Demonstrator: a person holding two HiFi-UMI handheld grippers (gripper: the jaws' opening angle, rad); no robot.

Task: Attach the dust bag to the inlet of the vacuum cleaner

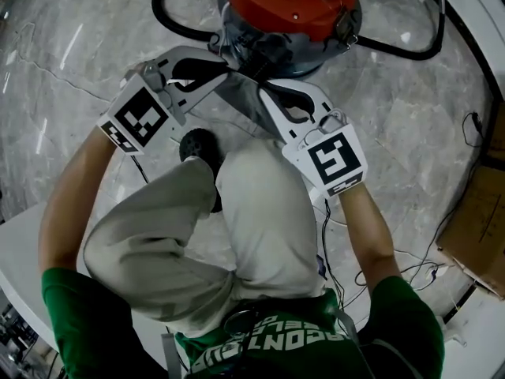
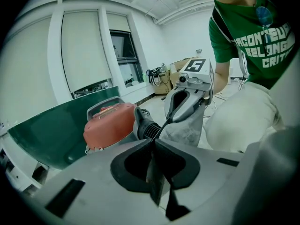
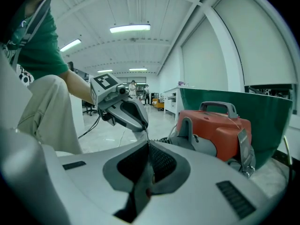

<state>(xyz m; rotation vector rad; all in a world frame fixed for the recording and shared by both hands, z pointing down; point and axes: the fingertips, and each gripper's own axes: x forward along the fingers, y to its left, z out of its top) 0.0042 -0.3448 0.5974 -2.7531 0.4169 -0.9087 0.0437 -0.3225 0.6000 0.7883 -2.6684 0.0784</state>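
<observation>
The orange-topped vacuum cleaner stands on the marble floor at the top of the head view. Just in front of it a thin grey dust bag hangs between my two grippers. My left gripper is shut on the bag's left edge, and my right gripper is shut on its right edge. In the left gripper view the bag hangs under the right gripper, beside the vacuum and its black ribbed inlet. In the right gripper view the vacuum sits right of the left gripper.
A black hose loops round the vacuum. The person's knee and dark shoe sit right under the grippers. Cardboard boxes and loose cables lie at the right, and a white table corner at the lower left.
</observation>
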